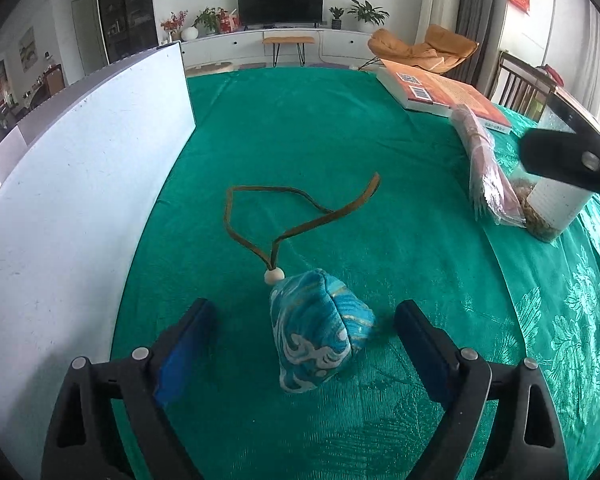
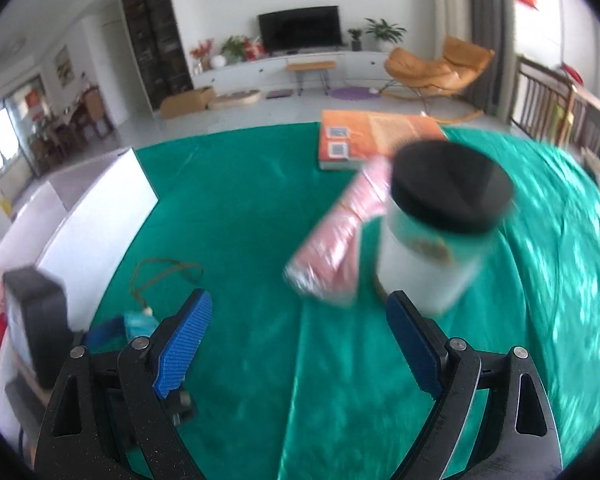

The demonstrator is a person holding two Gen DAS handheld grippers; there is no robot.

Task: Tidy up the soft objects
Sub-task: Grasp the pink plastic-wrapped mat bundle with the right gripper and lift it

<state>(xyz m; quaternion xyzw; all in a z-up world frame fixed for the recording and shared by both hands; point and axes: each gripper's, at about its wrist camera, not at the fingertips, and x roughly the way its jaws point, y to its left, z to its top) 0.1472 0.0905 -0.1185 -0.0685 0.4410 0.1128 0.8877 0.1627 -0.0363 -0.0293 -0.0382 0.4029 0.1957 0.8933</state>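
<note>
Pouch [image 1: 320, 328] sits between the left gripper's [image 1: 304, 344] wide-apart jaws, so squeeze its middle gently, clear of the cord [image 1: 284, 216], while the right gripper [image 2: 300, 336] hangs spread and empty.

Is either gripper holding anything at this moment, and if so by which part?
Nothing is held. The left gripper is open, its jaws either side of the blue pouch without touching it. The right gripper is open with nothing between its jaws.

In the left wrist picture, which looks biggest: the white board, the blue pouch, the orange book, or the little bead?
As they look in that view:
1. white board
2. blue pouch, helped by being nearest the camera
3. orange book, far off, so its true size against the pouch is unsure
4. bead
</note>
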